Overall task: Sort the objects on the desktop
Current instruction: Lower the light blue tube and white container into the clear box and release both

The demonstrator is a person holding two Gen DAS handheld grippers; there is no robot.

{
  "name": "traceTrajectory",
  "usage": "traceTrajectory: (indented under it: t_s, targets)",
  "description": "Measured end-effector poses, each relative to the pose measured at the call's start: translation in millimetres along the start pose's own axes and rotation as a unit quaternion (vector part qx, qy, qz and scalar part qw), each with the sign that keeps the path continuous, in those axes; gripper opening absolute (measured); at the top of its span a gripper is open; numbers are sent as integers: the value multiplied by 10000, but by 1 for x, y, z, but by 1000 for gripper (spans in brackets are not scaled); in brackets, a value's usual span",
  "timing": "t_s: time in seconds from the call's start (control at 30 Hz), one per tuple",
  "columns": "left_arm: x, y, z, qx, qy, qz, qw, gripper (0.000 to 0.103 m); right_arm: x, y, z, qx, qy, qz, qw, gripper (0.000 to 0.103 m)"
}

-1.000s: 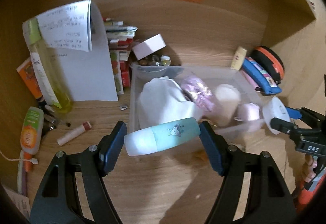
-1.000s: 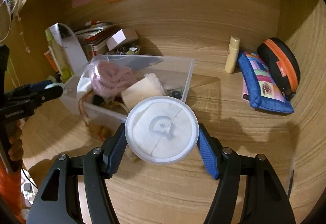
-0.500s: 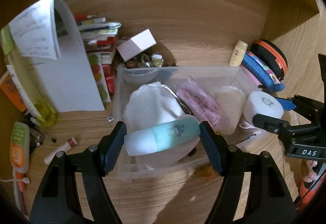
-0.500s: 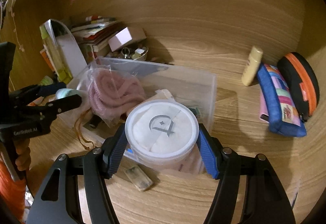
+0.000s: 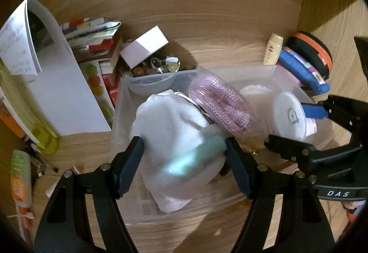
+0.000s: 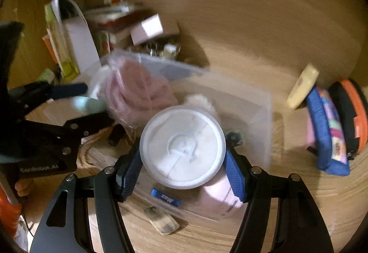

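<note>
1. My left gripper (image 5: 184, 156) holds a mint tube (image 5: 195, 157) crosswise between its blue pads, jaws about half open and clamped on its two ends. The tube is blurred.
2. My right gripper (image 6: 182, 161) grips a round white-lidded tub (image 6: 182, 147) by its sides, jaws likewise about half open.
3. Both items hang over a clear plastic bin (image 5: 264, 69) on the wooden desk (image 6: 287, 207).
4. Inside the bin, below the tube, lies a white cloth bundle (image 5: 165, 119); beside it is a bagged pink cord (image 5: 218, 103).
5. Left of the bin lie an orange-and-green tube (image 5: 19, 174) and a yellow-green bottle (image 5: 41, 135), with a white booklet (image 5: 62, 92) behind.
6. Behind the bin sit a small white box (image 5: 145, 48) and stacked books (image 5: 96, 32).
7. Far right, a cream bottle (image 5: 273, 52), a blue pouch (image 5: 301, 71) and an orange-trimmed black case (image 5: 315, 50) stand by the wall.
</note>
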State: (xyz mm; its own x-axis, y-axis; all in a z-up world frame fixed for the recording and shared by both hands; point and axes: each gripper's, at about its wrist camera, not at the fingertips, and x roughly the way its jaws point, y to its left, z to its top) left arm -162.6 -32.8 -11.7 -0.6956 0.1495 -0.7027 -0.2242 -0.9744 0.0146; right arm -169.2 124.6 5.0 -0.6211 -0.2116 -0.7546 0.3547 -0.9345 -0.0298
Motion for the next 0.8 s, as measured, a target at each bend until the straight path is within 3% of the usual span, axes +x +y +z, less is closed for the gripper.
traceTrajectory:
  t_s: [0.5, 0.8]
  targets:
    - [-8, 2, 0, 38, -95, 3, 9999, 72, 0, 3, -4, 34, 0, -111, 9999, 63]
    - [-46, -8, 3, 243, -502, 107, 9984, 72, -43, 12, -13, -176, -467, -332, 9982, 70]
